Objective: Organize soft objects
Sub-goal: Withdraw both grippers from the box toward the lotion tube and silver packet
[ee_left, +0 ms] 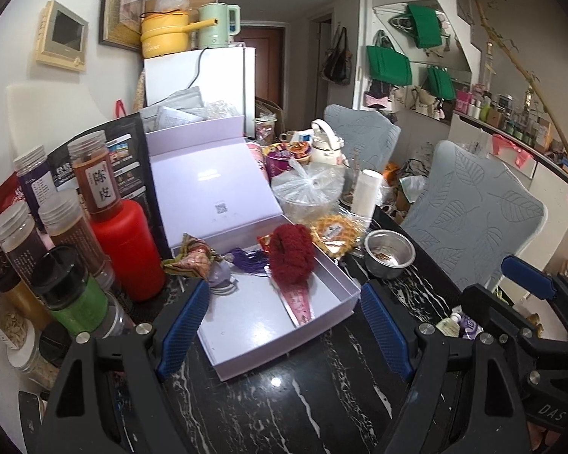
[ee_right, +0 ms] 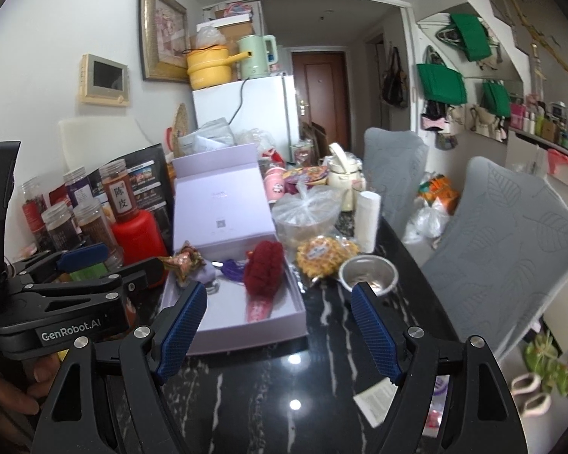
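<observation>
Where the left wrist camera looks along its fingers, the left gripper (ee_left: 284, 331) hangs over a black marble table (ee_left: 284, 397) veined in white, its blue pads spread wide with nothing between them. Just past the fingertips lies an open lavender box (ee_left: 246, 325), lid propped up behind it. Inside rests a fluffy dark red yarn piece (ee_left: 291, 253) on a pink cone, with a purple tassel (ee_left: 246, 259) beside it and a patterned fabric sachet (ee_left: 191, 259) on the box's left edge. A red bottle (ee_left: 127, 247) and spice jars crowd the left; a steel bowl (ee_left: 389, 253) sits right of the box. Beyond are a white fridge (ee_left: 204, 75), grey chairs and green bags on the wall.

In the right wrist view, the right gripper (ee_right: 278, 331) is likewise spread wide and empty above the same table (ee_right: 284, 378). The box (ee_right: 231, 314) lies ahead and slightly left, the red yarn piece (ee_right: 264, 268) still within it. The left gripper (ee_right: 106, 265) shows at the left edge, near the jars. The bowl (ee_right: 367, 274) stands just beyond the right fingertip, and a brown door (ee_right: 320, 94) closes the hallway.
</observation>
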